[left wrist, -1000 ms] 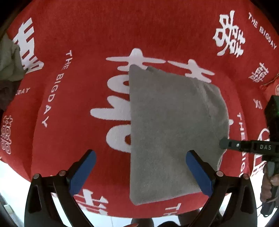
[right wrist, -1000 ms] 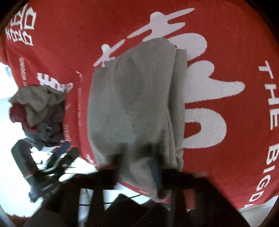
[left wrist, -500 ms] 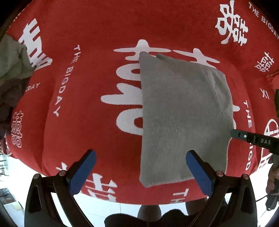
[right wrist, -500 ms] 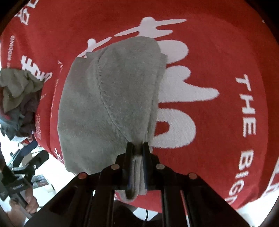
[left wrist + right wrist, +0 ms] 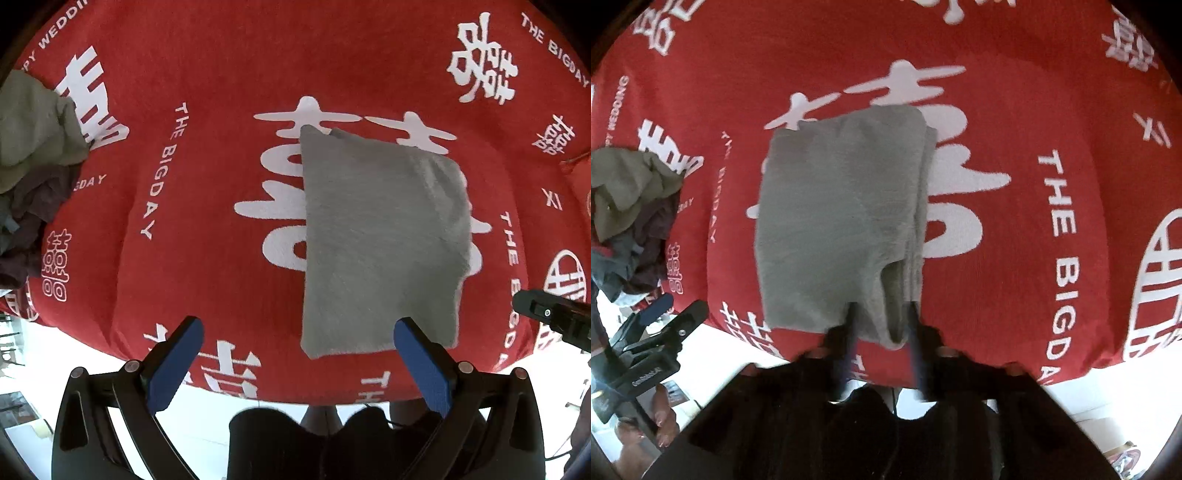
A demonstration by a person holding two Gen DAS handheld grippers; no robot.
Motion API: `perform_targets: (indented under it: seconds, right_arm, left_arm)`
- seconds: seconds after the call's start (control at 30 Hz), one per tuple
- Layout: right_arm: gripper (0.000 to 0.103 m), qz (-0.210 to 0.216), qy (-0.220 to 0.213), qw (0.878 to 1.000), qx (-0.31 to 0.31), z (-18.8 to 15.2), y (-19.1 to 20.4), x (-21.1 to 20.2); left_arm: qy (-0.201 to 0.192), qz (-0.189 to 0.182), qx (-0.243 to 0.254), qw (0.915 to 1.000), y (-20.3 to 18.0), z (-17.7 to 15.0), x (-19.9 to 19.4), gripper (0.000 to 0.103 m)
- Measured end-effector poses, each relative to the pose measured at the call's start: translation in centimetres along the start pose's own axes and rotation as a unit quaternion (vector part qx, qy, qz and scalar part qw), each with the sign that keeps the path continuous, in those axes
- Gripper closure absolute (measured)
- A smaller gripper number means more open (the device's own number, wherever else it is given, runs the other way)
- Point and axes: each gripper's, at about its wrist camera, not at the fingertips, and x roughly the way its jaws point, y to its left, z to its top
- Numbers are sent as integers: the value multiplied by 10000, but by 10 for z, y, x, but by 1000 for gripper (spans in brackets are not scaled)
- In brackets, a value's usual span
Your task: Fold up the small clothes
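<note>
Grey garment (image 5: pixel 380 236) | folded flat | near corner between right tongs (image 5: pixel 882 332)

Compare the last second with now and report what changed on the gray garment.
The right gripper, clamped on the folded gray garment half a second ago, has opened and let its corner go. The left gripper stayed open and off it. The clothes pile stayed put.

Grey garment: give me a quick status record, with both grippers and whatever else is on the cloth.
garment: grey garment, folded, flat on the red tablecloth
left gripper: open, holding nothing, near the garment's front edge
right gripper: blurred, jaws parted around the garment's near corner
other items: pile of unfolded clothes at the cloth's left edge
</note>
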Motion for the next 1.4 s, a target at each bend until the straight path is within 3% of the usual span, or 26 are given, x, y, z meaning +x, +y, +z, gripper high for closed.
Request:
perform_targets:
  seconds: [0.23,0.5,0.7,0.8,1.07,1.4]
  right_arm:
    - [26,-108,-288,9990,-327,-7,41,-37]
    - [15,-307,-552,9973,-371,-14,59,-62]
    - [15,-795,-842,9921,-488,-20,67,-76]
    - [15,-921,-754,9910,-614,-22,72,-77]
    - [15,-1006,-320,9936,-394,-26,70,-70]
    - [15,-973,-286,9943,-326,-22,74,-73]
  left_arm:
    - [139,-44,249,9996,-11,-10,-23,0]
    - [38,-300,385,9988,-20,-17,-50,0]
    - [-79,-219,440,9988,-23,-19,-64,0]
    - [-97,-215,339,9991,-20,-19,-71,0]
    - [-237,-127,123,9996,-5,-21,-87,0]
    - [-141,-10,-10,9999,5,-26,-85,0]
